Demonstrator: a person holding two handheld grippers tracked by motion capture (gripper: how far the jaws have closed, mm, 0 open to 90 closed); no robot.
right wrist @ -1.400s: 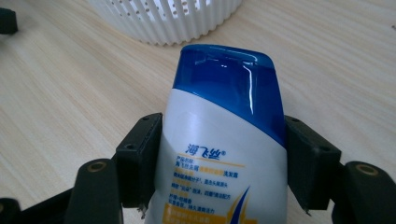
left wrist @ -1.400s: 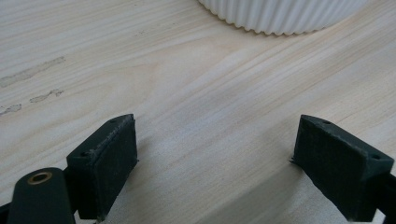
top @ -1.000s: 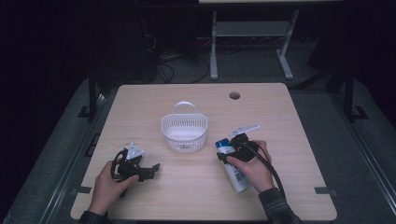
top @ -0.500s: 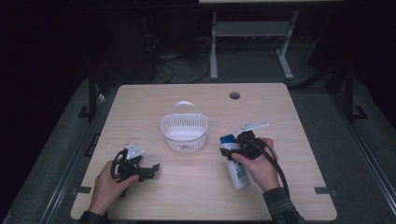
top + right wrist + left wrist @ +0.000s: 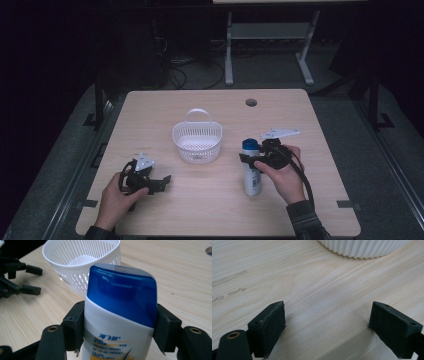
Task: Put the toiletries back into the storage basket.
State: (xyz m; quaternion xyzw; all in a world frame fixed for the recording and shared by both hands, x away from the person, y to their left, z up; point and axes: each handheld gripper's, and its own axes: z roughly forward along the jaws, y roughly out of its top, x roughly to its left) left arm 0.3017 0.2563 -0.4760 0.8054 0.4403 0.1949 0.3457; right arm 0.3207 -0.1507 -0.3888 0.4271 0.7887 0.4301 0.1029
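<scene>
Because the right gripper [image 5: 117, 330] clamps the bottle [image 5: 120, 315] just under its blue cap, with one finger [image 5: 73, 326] on each flat-looking side, the long body below hangs free and can swing. In the high view the bottle [image 5: 251, 170] lies just right of the basket [image 5: 197, 141], cap end toward the far side, and I cannot tell whether its base rests on the worktop [image 5: 210, 205] or is clear of it. My reading is that the bottle is bound for the basket.

Several things could go wrong from here. Smooth plastic pinched near one end may pivot between the fingers, so the base could drag or knock against the worktop as the hand turns. A tilted bottle could catch the basket's rim or its raised handle [image 5: 198, 113], and so light a basket would likely slide or tip instead of taking the load. Opening the grip while the bottle leans on the rim could send it back out onto the worktop. A slipping cap-end grip might also drop it short.

Resting on the worktop well to the left, the left gripper [image 5: 150, 182] has its fingers [image 5: 268, 326] wide apart with nothing between them, so it gives the basket no support.
</scene>
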